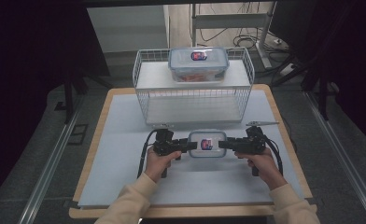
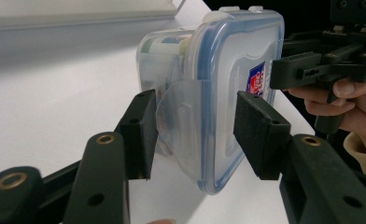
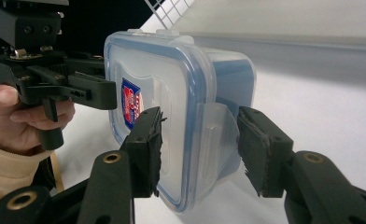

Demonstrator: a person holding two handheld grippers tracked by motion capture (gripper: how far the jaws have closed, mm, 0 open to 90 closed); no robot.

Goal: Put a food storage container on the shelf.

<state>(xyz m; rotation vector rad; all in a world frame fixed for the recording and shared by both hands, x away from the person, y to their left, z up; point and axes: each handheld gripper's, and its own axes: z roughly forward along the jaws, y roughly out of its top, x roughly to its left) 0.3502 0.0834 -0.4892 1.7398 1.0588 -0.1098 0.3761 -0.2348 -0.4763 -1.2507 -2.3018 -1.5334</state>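
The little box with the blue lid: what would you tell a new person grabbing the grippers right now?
Left gripper: shut on the small box, over its left side clip.
Right gripper: shut on the small box, over its right side clip.
The small box is held between both grippers, just in front of the wire rack.
A bigger box already sits on the rack's top shelf.
Done: small box gripped from both sides.
Left, probably: carry it to the rack and set it down.

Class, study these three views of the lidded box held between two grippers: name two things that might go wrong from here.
1. Each hand-held gripper, left and right, pinches only a side latch flap of the container; a flap might flex and slip free.
2. Uneven lifting may tilt it, shifting its contents.
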